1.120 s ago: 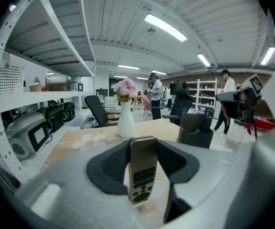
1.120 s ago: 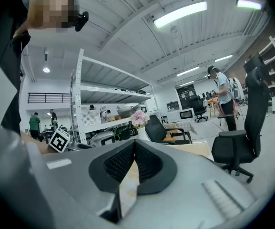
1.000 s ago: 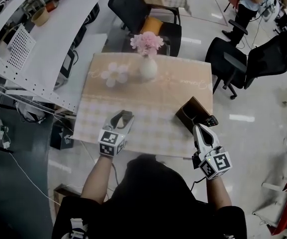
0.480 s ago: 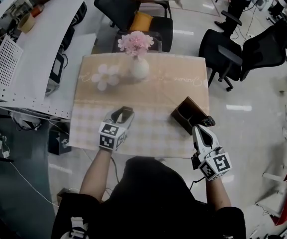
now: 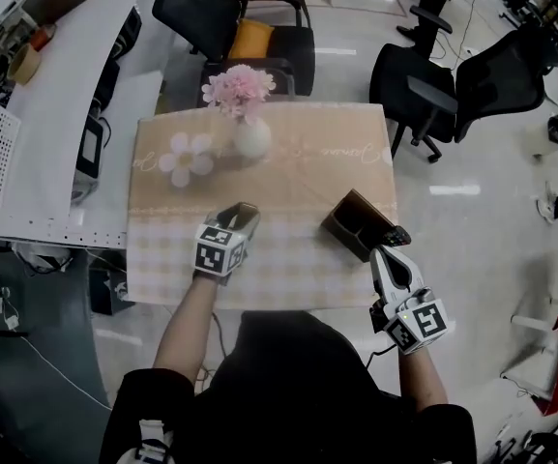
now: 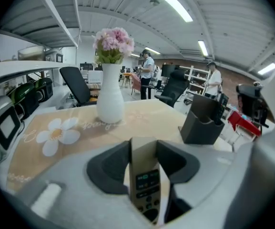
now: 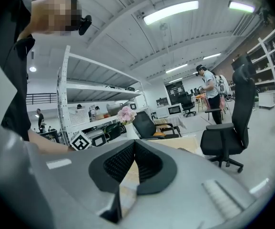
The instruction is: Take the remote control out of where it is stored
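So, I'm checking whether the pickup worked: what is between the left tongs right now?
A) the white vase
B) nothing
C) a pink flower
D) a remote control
D: in the left gripper view, the left tongs are closed on a beige remote control with its buttons showing.

Lighting bright and even, supplied by ceiling strip lamps. White glare streaks lie on the polished floor. Shadows are soft, with little cast on the worktop. Both gripper views show strong fisheye bending and black corners. The remote control is blurred at close range; the background is sharper. The head view is slightly soft.
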A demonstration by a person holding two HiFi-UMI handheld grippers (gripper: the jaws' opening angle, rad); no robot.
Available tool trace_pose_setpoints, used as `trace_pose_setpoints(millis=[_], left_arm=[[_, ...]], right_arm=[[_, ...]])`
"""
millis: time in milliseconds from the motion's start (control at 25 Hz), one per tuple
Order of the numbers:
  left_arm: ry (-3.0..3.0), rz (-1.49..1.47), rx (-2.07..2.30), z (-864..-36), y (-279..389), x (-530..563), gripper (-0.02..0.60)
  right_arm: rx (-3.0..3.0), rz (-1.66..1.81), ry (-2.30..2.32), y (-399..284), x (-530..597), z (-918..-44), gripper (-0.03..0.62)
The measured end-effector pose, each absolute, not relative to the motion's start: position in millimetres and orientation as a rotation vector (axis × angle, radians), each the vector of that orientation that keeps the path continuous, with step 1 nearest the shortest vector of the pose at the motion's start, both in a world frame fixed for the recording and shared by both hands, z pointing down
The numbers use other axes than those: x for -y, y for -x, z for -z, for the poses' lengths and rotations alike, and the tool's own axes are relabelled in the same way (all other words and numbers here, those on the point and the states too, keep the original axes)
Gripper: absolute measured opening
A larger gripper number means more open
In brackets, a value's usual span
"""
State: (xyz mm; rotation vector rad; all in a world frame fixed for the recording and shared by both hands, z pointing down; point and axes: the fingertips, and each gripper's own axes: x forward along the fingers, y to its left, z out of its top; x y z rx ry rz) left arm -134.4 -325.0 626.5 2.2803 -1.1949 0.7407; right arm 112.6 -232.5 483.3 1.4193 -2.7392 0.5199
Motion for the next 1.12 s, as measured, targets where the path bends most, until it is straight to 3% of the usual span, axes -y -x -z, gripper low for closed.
trace_pose_setpoints(millis=[1120], left_arm=[[-2.185, -0.875, 1.056, -695.4, 112.5, 353.8, 0.189]], right_arm=[[2.624, -0.539, -1.605, -138.1, 240.3, -486.6, 0.005]])
